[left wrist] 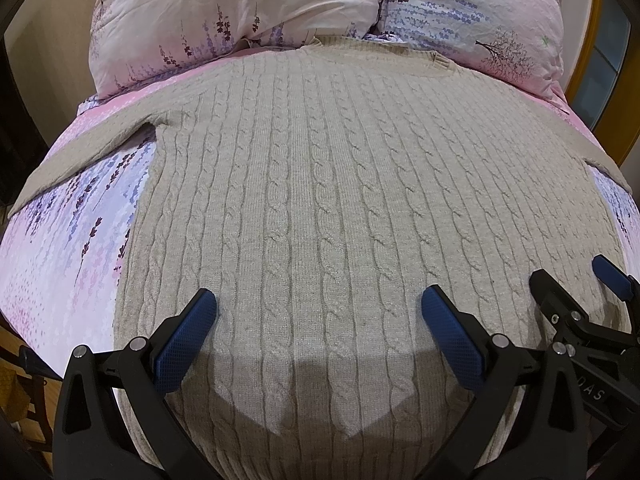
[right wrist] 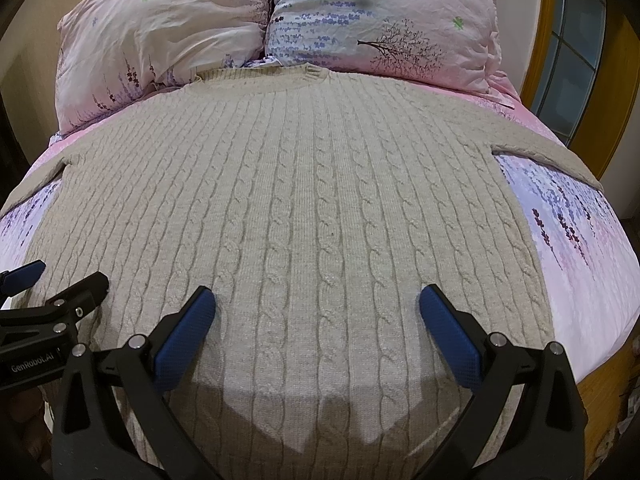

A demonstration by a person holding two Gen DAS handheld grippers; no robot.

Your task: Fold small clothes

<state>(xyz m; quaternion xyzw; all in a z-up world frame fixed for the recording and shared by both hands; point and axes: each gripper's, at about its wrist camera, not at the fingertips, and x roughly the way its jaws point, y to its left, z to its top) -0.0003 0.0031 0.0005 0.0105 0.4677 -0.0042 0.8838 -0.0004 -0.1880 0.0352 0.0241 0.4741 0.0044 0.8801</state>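
We see the beige sweater [left wrist: 320, 200] spread flat on the bed [left wrist: 72, 216], collar toward the pillows [left wrist: 240, 12] at frame top, long axis running straight ahead; our left gripper [left wrist: 318, 312] and right gripper [right wrist: 318, 312] hover spread and empty above its lower part, equally near.

"GenRobot.AI" on left tongs [right wrist: 56, 292]; "DAS" on right tongs [left wrist: 576, 292].

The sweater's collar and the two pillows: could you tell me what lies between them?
Nothing: the collar of the sweater butts against the pillows, over their seam. Both views show it.
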